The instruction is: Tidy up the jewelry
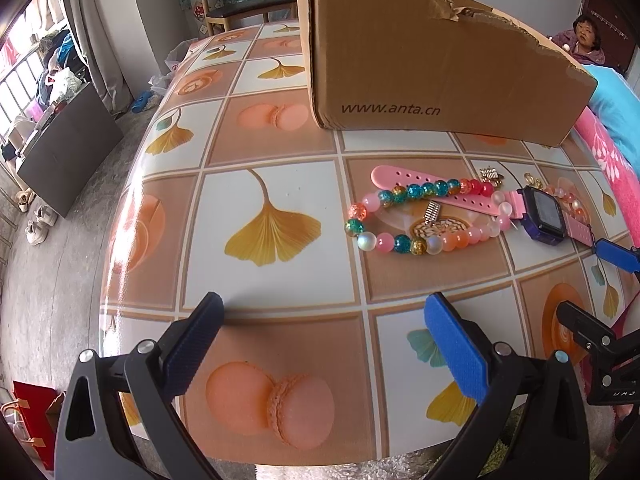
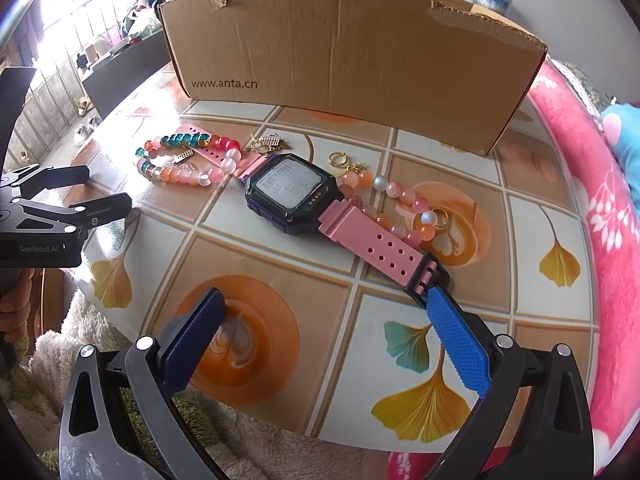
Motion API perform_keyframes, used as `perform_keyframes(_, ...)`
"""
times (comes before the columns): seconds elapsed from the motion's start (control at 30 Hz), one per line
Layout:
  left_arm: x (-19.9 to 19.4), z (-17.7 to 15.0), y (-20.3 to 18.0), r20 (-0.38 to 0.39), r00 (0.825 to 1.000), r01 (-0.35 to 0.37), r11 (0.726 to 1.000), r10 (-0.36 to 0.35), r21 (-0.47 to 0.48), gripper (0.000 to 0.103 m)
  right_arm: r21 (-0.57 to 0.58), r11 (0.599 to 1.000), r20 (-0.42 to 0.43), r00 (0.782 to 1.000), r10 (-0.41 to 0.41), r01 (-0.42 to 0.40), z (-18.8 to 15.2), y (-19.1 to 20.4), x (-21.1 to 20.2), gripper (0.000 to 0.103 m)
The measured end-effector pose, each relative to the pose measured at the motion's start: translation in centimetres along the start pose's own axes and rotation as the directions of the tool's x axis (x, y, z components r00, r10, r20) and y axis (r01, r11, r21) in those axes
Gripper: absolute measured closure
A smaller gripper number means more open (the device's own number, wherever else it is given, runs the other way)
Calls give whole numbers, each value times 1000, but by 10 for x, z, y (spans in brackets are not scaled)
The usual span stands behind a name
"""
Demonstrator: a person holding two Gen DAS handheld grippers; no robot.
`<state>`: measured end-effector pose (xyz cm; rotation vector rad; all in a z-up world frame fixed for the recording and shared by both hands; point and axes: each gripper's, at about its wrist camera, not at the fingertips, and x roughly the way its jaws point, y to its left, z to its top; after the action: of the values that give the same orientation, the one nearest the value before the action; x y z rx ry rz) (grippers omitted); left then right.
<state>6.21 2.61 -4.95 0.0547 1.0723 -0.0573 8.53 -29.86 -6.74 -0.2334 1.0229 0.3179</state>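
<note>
mostly pink, dark-faced watch (image 2: 290,192)

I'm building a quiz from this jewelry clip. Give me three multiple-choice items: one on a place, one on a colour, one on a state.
1. Where does the watch lie?
A. inside the cardboard box
B. on the table before the box
C. in a gripper

2. What colour is the watch strap?
A. pink
B. green
C. black

3. How is the right gripper?
A. shut on a bracelet
B. shut on nothing
C. open

Answers: 1 B, the watch rests on the patterned table in front of the cardboard box; 2 A, the perforated band is pink; 3 C, its fingers stand wide apart, holding nothing.
</note>
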Motion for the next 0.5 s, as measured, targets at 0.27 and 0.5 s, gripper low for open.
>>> perform_keyframes(0.27,0,1,0,-1,1000,6,1000,-6,10,4,-1,1000,-3,1000,0,0,0,0,1,6)
perform_keyframes(0.5,-1,1,-1,-8,1000,-1,1000,1,17,4,-3,1000,4,1000,2,-2,-1,0,0,7)
